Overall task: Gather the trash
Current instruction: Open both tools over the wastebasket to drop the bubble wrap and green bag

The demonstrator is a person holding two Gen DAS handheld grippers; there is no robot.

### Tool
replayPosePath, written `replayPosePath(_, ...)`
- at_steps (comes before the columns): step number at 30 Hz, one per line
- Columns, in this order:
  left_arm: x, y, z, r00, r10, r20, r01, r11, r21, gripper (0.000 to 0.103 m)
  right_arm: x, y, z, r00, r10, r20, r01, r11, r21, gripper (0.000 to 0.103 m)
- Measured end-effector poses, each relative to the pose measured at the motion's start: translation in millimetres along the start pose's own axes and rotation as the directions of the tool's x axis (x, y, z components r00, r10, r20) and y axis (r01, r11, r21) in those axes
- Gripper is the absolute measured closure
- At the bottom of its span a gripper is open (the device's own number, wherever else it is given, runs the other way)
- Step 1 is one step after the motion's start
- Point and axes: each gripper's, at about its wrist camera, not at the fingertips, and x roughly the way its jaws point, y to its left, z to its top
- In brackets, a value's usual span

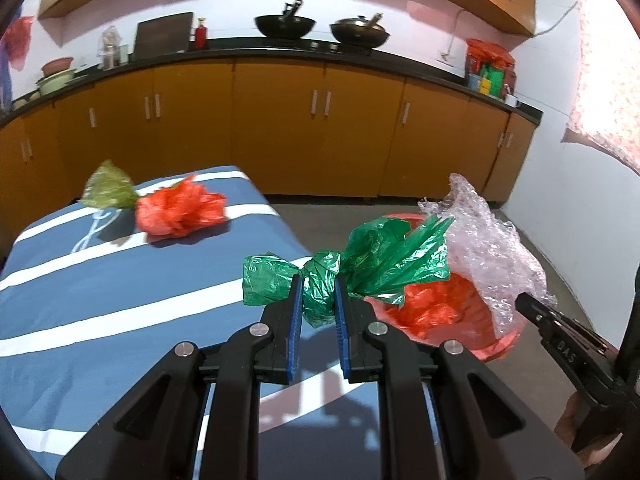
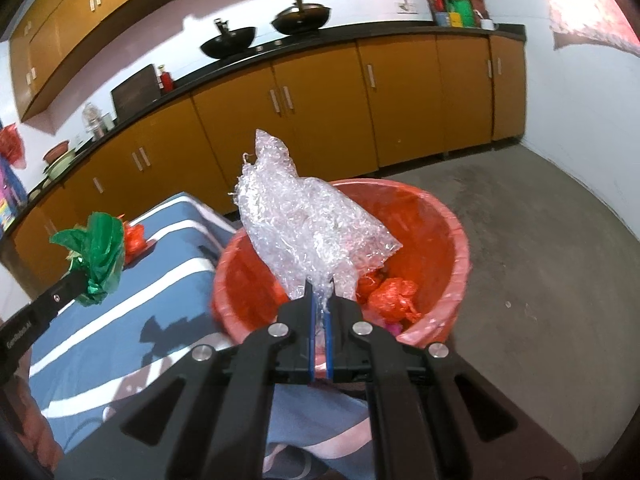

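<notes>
My left gripper (image 1: 318, 294) is shut on a crumpled green plastic bag (image 1: 372, 260), held above the table's right edge beside the red bin (image 1: 500, 344). My right gripper (image 2: 320, 292) is shut on a wad of clear bubble wrap (image 2: 304, 224), held over the red bin (image 2: 452, 240), which has a red liner and red scraps (image 2: 394, 298) inside. The green bag (image 2: 100, 256) and left gripper also show at the left of the right wrist view. On the blue striped table (image 1: 100, 280) lie a red plastic bag (image 1: 180, 210) and an olive-green wrapper (image 1: 108, 186).
Orange kitchen cabinets (image 1: 280, 128) with a black counter run along the back, carrying two woks (image 1: 284, 26) and bottles. Bare concrete floor (image 2: 540, 260) lies right of the bin. A white wall (image 1: 580, 220) closes the right side.
</notes>
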Motion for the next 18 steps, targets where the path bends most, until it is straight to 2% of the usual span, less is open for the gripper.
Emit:
replayPosePath(8,28.7,-34.8,4.9,0.998,-0.052,-0.020,0.053,0.998,0.045,0.088,17.4,-23.3,11.4,0.999,-0.032,-0.005,0.032,0.997,0.070,0.098)
replayPosePath(18,57.5,-62.2,5.9,0.995,-0.090,-0.046,0.094,0.992,0.085,0.088,37.4,-34.4,17.8,0.999,-0.035,-0.006,0.035,0.995,0.089,0.098)
